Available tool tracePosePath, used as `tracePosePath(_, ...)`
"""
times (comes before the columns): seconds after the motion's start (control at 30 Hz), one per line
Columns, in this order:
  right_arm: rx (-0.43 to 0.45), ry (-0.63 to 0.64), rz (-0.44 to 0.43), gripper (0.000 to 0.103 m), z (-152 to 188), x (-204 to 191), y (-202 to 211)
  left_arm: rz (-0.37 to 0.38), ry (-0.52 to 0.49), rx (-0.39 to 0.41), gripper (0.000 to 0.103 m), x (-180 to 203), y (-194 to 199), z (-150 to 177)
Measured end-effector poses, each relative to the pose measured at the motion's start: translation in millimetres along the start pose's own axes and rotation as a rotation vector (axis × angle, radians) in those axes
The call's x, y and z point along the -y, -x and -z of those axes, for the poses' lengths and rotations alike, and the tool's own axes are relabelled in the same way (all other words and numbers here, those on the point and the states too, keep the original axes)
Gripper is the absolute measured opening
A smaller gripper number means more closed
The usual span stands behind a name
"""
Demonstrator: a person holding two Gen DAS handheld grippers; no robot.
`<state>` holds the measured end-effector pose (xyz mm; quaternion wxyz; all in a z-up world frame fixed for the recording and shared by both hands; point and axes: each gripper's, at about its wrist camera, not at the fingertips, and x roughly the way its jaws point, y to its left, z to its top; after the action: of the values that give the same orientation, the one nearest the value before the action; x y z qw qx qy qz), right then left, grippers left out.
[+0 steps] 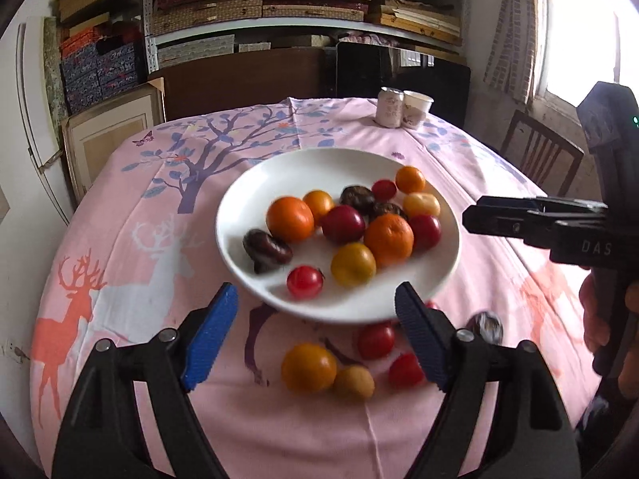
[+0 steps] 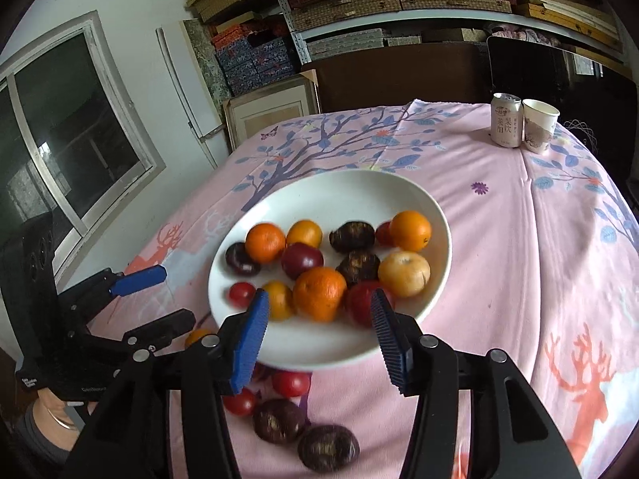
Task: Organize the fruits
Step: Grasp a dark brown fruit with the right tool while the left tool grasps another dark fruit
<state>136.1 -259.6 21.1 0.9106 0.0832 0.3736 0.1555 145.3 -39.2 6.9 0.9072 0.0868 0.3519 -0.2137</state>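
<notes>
White plate (image 1: pixel 239 215) w/ mixed fruit (image 1: pixel 289 218), more beside it.

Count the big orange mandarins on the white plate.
3. The left mandarin is at the pile's left side, the middle mandarin lies nearest the camera, and the far mandarin is near the plate rim on the right. The near rim is partly covered, so another may be hidden.

table (image 2: pixel 519 239), pink cloth | on it: plate (image 2: pixel 319 191), can (image 2: pixel 506 119), paper cup (image 2: pixel 539 125), loose fruit (image 1: pixel 308 367)
</notes>
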Motion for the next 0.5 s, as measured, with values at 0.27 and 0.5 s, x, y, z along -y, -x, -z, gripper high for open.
tracePosePath(0.27, -0.027, 0.016, 0.010, 0.054, 76, 0, 8, 0.000, -0.118, -0.094, 0.060, 26, 2, 64)
tracePosePath(0.5, -0.074, 0.079, 0.045, 0.054, 89, -11, 1, -0.010, -0.133, -0.127, 0.046, 30, -17, 61)
